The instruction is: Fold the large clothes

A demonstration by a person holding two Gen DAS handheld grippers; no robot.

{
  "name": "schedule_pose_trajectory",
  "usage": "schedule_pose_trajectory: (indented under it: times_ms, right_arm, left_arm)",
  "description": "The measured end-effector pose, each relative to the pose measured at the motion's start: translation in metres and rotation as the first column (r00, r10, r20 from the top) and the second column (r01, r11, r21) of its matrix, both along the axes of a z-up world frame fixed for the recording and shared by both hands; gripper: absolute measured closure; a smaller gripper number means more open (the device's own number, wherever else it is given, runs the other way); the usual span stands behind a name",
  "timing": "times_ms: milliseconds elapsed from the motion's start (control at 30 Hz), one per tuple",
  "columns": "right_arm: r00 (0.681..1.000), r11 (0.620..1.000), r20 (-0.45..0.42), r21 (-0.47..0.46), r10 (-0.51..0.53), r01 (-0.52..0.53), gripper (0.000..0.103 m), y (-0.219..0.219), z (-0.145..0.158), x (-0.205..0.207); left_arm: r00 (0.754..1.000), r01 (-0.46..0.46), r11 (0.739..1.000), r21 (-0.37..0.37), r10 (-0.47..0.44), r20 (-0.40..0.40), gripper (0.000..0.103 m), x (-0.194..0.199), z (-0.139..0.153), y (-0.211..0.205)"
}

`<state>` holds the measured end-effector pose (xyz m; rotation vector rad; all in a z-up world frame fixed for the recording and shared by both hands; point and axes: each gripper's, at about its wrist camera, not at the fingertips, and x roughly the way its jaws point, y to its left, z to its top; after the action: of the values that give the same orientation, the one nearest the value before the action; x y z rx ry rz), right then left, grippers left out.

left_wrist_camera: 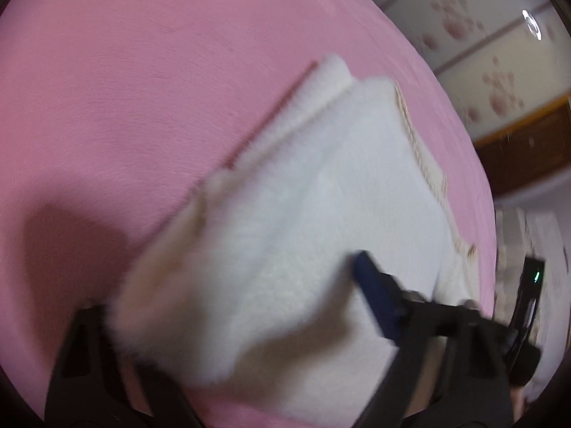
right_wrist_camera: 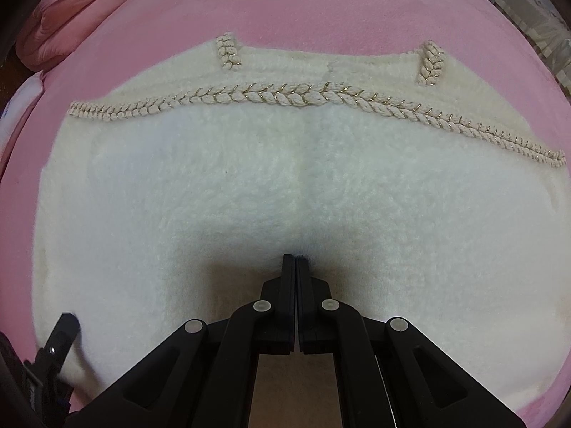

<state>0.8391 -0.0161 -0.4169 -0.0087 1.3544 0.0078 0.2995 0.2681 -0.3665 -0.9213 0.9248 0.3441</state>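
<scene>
A white fluffy garment with braided rope trim lies folded flat on the pink bed cover. My right gripper is shut and points steeply down, its tips pressed into the garment's near middle, where they make a dimple. No fabric shows between its fingers. The left wrist view is blurred. There my left gripper stands open astride the garment's thick folded side. Its blue-padded finger rests on top and the other finger is partly hidden by the edge. In the right wrist view one left finger shows at the lower left.
Pink pillows or bedding are piled at the bed's far left corner. Flower-patterned cupboard doors and a wooden ledge stand beyond the bed's edge. A black device with a green light sits at the right.
</scene>
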Motion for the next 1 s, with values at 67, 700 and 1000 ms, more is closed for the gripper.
schedule_pose_trajectory:
  times_ms: [67, 700, 1000]
  right_arm:
    - [1.0, 1.0, 0.01, -0.002, 0.003, -0.003, 0.103, 0.0, 0.001, -0.002]
    - [0.999, 0.993, 0.035, 0.12, 0.009, -0.014, 0.103, -0.027, 0.005, -0.013]
    - [0.999, 0.696, 0.043, 0.718, -0.007, -0.026, 0.103, -0.133, -0.013, -0.033]
  left_arm:
    - [0.999, -0.036, 0.999, -0.019, 0.036, 0.006, 0.042, -0.003, 0.002, 0.001]
    - [0.952, 0.173, 0.894, 0.412, -0.259, 0.162, 0.089, 0.006, 0.141, -0.087]
    - [0.809, 0.359, 0.69, 0.629, -0.566, 0.16, 0.09, -0.004, 0.218, -0.27]
